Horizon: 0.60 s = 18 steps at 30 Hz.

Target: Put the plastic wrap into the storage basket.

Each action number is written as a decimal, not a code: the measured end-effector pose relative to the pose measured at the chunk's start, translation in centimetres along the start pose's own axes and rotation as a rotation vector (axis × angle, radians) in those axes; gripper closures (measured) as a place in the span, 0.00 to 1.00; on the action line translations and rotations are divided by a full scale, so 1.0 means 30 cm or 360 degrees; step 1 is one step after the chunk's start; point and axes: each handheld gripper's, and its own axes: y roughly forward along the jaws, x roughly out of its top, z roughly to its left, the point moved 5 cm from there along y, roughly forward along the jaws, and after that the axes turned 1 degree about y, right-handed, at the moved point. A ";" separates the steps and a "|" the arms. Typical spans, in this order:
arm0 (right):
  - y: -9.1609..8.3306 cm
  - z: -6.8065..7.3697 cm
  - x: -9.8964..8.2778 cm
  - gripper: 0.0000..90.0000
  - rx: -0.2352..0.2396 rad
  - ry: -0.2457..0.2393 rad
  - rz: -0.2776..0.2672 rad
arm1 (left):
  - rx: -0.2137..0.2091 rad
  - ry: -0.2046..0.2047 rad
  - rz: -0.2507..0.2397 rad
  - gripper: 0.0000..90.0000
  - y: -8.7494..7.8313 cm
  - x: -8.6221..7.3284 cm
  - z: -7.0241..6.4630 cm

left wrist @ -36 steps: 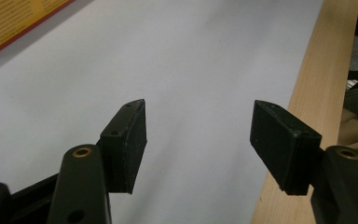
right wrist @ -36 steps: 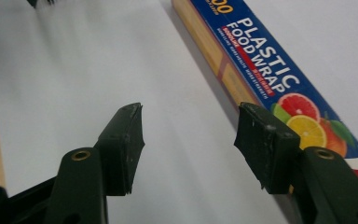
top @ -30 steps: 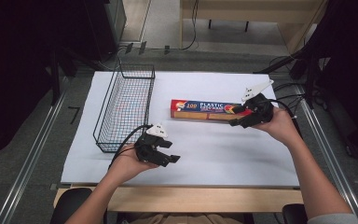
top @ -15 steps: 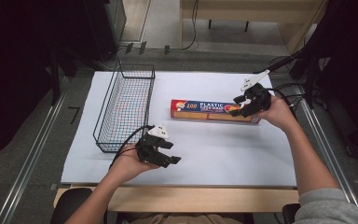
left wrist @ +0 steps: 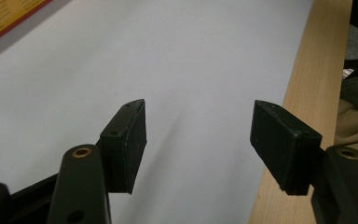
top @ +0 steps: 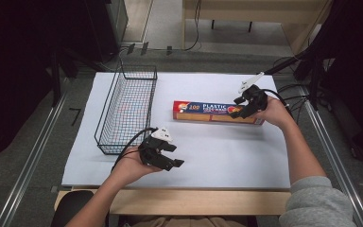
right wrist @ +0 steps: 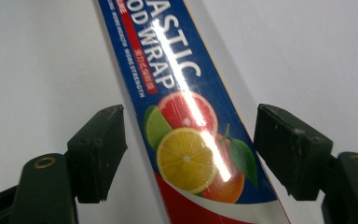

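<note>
The right gripper [top: 236,110] has moved in over the past second: it sat a little further right and nearer the person, and now its jaws stand astride the right end of the plastic wrap box [top: 208,112], which itself has not shifted and lies flat on the white surface [top: 217,151], well to the right of the wire basket [top: 123,113]. In the right gripper view the jaws are spread, one on each long side of the plastic wrap box [right wrist: 191,154], with a clear gap on both sides, so nothing is pinched yet; my reading is that the approach is finished and the closing squeeze is the step in hand. The left gripper [top: 170,158] has stayed where it was, near the front edge of the surface, held low in the left hand [top: 130,165]. In the left gripper view its jaws are also spread and empty, with bare white surface [left wrist: 191,70] between them and the wooden edge [left wrist: 298,93] running along one side. As for writing, the box top reads "100" and "PLASTIC" in the high view, with a second line under it that looks like "FOOD WRAP"; close up, "ASTIC" and "OD WRAP" show in white on blue, above a picture of a lime, a lemon and a grapefruit slice. A red strip of smaller print beside the letters is too fine to read.
</note>
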 end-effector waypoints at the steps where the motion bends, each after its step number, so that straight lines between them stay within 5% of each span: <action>1: 0.008 -0.005 -0.006 0.29 0.0015 -0.0004 0.0021 | 0.0001 0.0000 0.0000 0.41 0.000 0.000 0.000; 18: 0.103 -0.012 -0.021 0.28 0.0037 -0.0107 0.0093 | -0.0002 -0.0004 -0.0001 0.41 0.001 -0.001 0.000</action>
